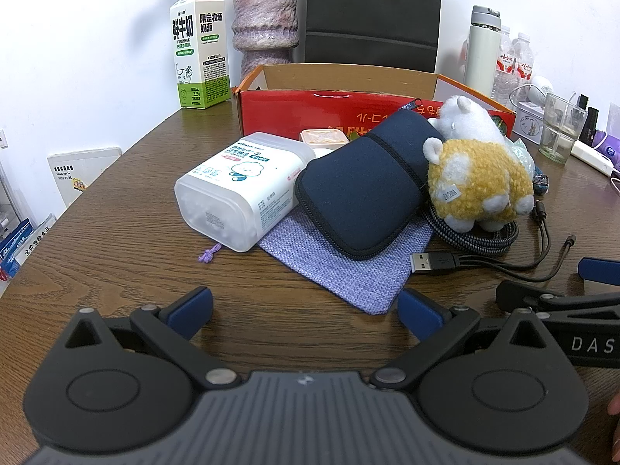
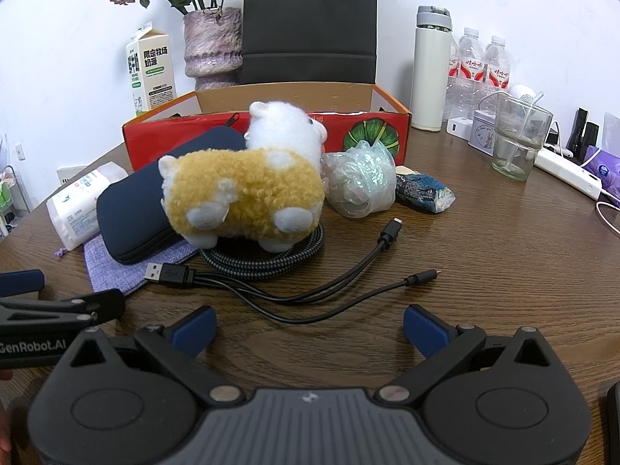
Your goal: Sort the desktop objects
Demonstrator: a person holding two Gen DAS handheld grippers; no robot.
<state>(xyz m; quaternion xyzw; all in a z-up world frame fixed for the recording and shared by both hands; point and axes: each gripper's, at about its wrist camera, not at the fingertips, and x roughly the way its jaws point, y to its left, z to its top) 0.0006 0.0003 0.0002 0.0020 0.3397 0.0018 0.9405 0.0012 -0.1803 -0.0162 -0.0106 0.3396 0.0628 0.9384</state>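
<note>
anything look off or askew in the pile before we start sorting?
Yes. The cotton swab tub lies tipped on its side, and the navy pouch leans against it at a tilt. The yellow plush sits on the coiled braided cable. Nothing looks spilled or damaged. Both claws are open and empty.

Black left gripper [image 1: 305, 309] and right gripper [image 2: 310, 327], blue pads, silver screws, grey ribbed bodies.

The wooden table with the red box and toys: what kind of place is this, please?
Probably an office or home desk, lived-in rather than a lab. A dark chair stands behind the wooden table, a milk carton and a vase of dried flowers sit by the white wall, and a power strip lies at the right edge.
</note>
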